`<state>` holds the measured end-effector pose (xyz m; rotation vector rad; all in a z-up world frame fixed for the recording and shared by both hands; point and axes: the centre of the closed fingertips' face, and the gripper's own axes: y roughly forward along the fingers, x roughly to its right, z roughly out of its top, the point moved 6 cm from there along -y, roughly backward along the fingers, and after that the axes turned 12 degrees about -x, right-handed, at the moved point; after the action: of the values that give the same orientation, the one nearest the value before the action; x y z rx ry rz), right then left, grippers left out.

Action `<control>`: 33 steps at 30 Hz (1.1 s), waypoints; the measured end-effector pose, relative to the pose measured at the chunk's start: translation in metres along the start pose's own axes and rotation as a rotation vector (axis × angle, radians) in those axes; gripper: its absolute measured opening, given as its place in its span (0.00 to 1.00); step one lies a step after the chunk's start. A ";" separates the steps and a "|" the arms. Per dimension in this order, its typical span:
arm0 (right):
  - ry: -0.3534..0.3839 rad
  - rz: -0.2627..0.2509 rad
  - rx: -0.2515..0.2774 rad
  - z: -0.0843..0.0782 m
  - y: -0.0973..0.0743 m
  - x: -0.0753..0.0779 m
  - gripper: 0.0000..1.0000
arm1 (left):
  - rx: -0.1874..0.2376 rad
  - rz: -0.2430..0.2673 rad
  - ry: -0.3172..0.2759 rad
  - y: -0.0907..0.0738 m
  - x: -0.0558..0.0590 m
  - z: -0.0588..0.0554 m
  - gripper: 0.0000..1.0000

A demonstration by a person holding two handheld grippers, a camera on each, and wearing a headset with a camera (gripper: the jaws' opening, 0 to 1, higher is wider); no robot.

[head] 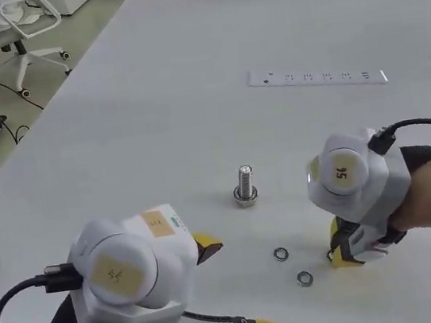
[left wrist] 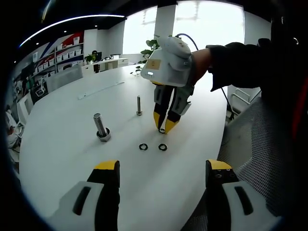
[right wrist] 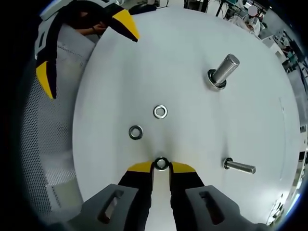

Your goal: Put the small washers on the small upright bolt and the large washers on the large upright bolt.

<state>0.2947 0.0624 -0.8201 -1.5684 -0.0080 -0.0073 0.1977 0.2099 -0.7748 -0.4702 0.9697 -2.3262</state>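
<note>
Right gripper (left wrist: 164, 126): pinching a washer (right wrist: 161, 163) right of the large bolt (head: 245, 185).
Left gripper (left wrist: 162, 165): hanging released.
Gripper views: showing the small bolt (right wrist: 239, 166) near the large bolt.
Table (head: 186, 69): lying open beyond.

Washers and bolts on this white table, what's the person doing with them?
A person holds a gripper in each hand. The right gripper has its fingers pinched on a washer lying on the table, near the small upright bolt. Beside it, two more washers lie loose. The large upright bolt seems to have a washer at its base. The left gripper hovers open, holding nothing.
</note>
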 end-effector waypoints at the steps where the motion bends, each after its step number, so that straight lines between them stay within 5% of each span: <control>1: 0.005 0.000 -0.001 -0.002 0.000 0.001 0.14 | -0.001 0.001 0.001 0.000 0.000 0.000 0.72; 22: 0.092 -0.011 -0.028 -0.038 -0.012 0.025 0.14 | -0.008 -0.004 0.000 0.002 0.001 -0.001 0.72; 33: 0.097 -0.029 -0.027 -0.040 -0.033 0.036 0.14 | -0.013 -0.001 -0.005 0.002 0.000 -0.002 0.72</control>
<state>0.3308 0.0222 -0.7864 -1.5936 0.0457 -0.1066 0.1975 0.2100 -0.7776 -0.4810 0.9827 -2.3200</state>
